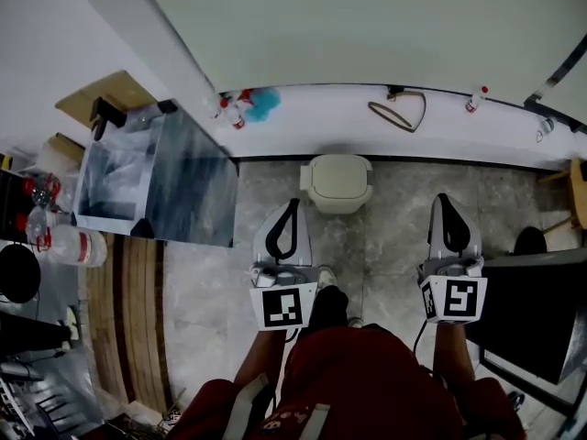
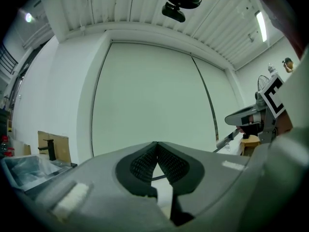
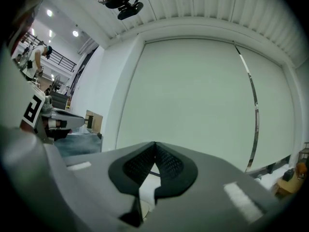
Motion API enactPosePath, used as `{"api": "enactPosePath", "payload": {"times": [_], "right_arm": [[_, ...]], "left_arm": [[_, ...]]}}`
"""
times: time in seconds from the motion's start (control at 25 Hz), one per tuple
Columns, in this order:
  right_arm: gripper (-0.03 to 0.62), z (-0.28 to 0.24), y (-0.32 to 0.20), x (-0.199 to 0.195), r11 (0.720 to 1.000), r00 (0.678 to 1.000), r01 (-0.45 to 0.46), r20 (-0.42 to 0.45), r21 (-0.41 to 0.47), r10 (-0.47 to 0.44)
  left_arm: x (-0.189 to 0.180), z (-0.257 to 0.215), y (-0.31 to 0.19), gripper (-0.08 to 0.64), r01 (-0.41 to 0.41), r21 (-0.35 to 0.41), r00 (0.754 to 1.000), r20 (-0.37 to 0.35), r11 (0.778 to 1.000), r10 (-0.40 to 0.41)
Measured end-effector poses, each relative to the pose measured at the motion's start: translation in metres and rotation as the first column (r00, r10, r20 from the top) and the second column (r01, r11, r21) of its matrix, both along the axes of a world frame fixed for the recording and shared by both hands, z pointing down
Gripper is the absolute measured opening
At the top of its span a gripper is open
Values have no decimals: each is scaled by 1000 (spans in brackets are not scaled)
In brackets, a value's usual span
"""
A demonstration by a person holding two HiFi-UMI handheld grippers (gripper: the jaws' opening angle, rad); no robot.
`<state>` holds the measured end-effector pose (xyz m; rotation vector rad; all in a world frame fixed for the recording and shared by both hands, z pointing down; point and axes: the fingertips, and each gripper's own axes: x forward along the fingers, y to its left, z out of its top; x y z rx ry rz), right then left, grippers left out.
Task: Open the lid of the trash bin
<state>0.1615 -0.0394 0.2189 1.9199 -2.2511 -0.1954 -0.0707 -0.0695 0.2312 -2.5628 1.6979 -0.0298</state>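
Observation:
A small cream trash bin (image 1: 339, 183) stands on the grey tiled floor against the white ledge, its lid down. My left gripper (image 1: 293, 203) points level toward the wall, just left of the bin and a little short of it. Its jaws meet at the tip with nothing between them, as the left gripper view (image 2: 157, 144) also shows. My right gripper (image 1: 444, 199) is off to the bin's right, clearly apart from it, and shut and empty too (image 3: 154, 144). Neither gripper touches the bin.
A grey-topped cabinet with a clear plastic-lined box (image 1: 151, 177) stands at the left. On the white ledge (image 1: 330, 126) lie bottles (image 1: 234, 110), a blue cloth (image 1: 264, 104) and a looped cord (image 1: 400, 110). A black block (image 1: 537, 310) sits at the right.

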Motion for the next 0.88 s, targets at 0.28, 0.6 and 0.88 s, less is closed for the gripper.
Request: {"api": "enactPosePath", "payload": {"times": [0.28,0.6,0.88], "right_arm": [[0,13,-55,-36,998,997,38,-70,-50,-42],[0,60,-88,-38,990,998,27,-52,-137,-35],[0,107,-117,-12,976,999,37,-12,-216,-41]], "left_arm": [[-29,33,-47,5,7,-43,1000,-15,999,-7],[-29,74,-82,5,0,-97,1000,6,995,0],[8,109,-107,5,-24,-123,1000,1,992,25]]}}
